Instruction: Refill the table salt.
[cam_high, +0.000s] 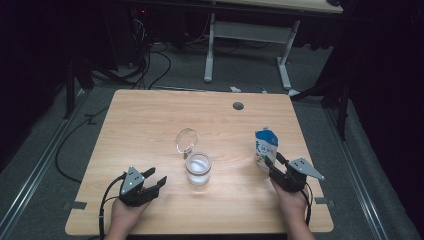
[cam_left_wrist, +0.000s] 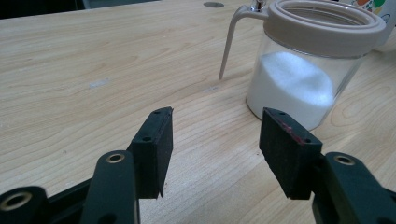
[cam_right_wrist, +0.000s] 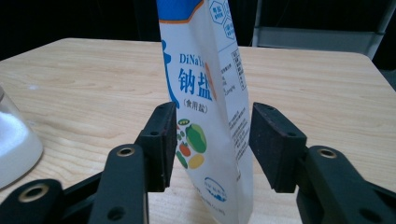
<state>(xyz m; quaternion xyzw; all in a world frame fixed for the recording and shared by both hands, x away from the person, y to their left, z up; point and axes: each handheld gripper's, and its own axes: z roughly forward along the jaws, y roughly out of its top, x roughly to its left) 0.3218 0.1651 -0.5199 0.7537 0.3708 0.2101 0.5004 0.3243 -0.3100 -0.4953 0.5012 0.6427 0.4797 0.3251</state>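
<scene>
A white and blue salt pouch (cam_high: 265, 147) stands upright at the table's right side. In the right gripper view the pouch (cam_right_wrist: 205, 93) rises between the jaws of my right gripper (cam_right_wrist: 212, 140), whose pads stand apart from it, a clear gap on the right side. From above, the right gripper (cam_high: 273, 159) sits just in front of the pouch. A glass jar (cam_high: 198, 169) half full of white grains stands mid-table with its hinged lid (cam_high: 187, 140) tipped up. My left gripper (cam_high: 156, 177) rests open to the jar's left. In the left gripper view the jar (cam_left_wrist: 303, 79) is ahead right of the empty jaws (cam_left_wrist: 215, 135).
The wooden table (cam_high: 150, 115) has a round cable hole (cam_high: 238, 106) near its far edge. Beyond it stands a white desk frame (cam_high: 250, 30), with cables (cam_high: 150, 65) on the grey floor.
</scene>
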